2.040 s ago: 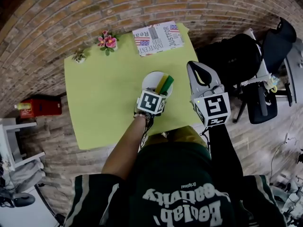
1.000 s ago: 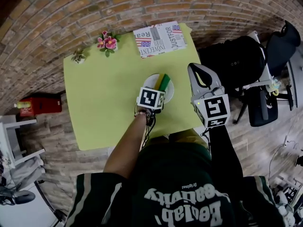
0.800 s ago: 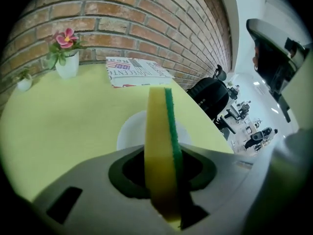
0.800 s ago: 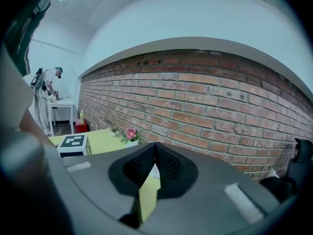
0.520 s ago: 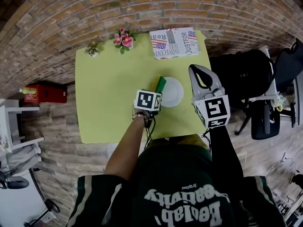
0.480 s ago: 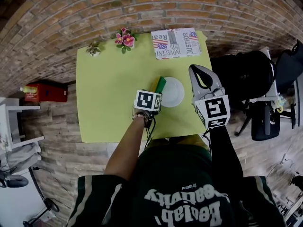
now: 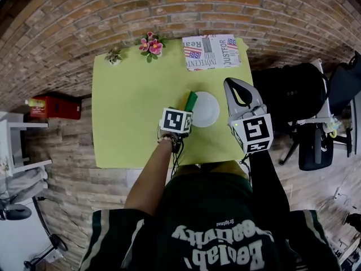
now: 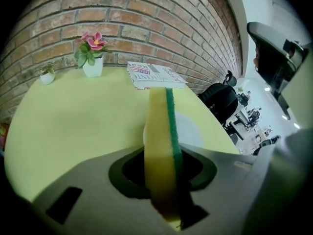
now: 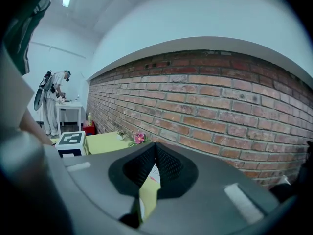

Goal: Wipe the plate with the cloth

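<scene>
- Head view: left gripper (image 7: 184, 114) clamps the yellow sponge with green scouring face (image 7: 190, 100), which has moved from the middle of the round white plate (image 7: 210, 110) to its left rim.
- Right gripper (image 7: 230, 84) is closed and empty, just beside the plate.
- I judge one wiping pass finished.

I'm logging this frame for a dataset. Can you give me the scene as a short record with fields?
Left gripper: shut on yellow-green sponge
Sponge position: at left edge of plate; contact unclear
Plate: white, bare, on green table
Right gripper: shut, empty, right of plate
Table back edge: magazine, pink flowers, small plant
</scene>
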Action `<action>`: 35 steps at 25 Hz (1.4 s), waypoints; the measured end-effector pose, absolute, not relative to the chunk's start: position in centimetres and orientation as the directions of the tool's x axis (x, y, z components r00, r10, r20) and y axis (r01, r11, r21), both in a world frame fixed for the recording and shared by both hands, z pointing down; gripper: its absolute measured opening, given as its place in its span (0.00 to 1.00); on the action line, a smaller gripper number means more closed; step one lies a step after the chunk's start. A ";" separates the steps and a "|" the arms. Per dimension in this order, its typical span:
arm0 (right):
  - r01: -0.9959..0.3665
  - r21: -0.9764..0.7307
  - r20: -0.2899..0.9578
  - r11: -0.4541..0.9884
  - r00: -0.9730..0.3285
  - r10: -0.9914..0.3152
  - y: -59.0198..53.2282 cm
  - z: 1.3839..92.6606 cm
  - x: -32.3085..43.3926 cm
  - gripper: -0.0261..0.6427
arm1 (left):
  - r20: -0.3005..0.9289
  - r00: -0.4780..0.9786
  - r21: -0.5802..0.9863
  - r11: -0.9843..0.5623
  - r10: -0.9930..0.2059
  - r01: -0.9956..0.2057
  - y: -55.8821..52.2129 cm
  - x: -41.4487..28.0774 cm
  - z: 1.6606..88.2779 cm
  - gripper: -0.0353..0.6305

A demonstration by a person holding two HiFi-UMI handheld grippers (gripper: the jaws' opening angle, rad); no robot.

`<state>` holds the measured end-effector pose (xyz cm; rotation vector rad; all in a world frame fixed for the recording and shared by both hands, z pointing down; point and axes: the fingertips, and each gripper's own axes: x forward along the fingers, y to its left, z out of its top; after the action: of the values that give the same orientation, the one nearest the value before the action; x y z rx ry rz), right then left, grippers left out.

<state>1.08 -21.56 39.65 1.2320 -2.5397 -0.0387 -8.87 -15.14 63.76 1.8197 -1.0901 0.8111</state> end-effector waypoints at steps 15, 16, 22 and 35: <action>-0.815 0.164 0.274 0.555 -0.503 -0.820 -20.8 39.5 5.8 0.06 | 0.826 0.510 0.355 -0.481 -0.240 -0.802 -13.3 1.2 63.9 0.26; -0.819 0.164 0.273 0.550 -0.498 -0.823 -20.7 39.4 6.1 0.06 | 0.829 0.509 0.354 -0.487 -0.231 -0.799 -13.1 1.6 64.1 0.26; -0.826 0.164 0.273 0.540 -0.488 -0.829 -20.5 39.5 6.8 0.06 | 0.828 0.515 0.362 -0.488 -0.224 -0.794 -13.0 1.8 64.6 0.26; -0.795 0.171 0.267 0.582 -0.531 -0.804 -20.4 39.1 4.1 0.06 | 0.824 0.490 0.372 -0.378 -0.286 -0.847 -12.9 -3.4 64.6 0.26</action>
<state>4.08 -20.38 39.06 1.3055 -2.4994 -0.0410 -3.41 -12.88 64.60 1.9049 -0.9407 0.8532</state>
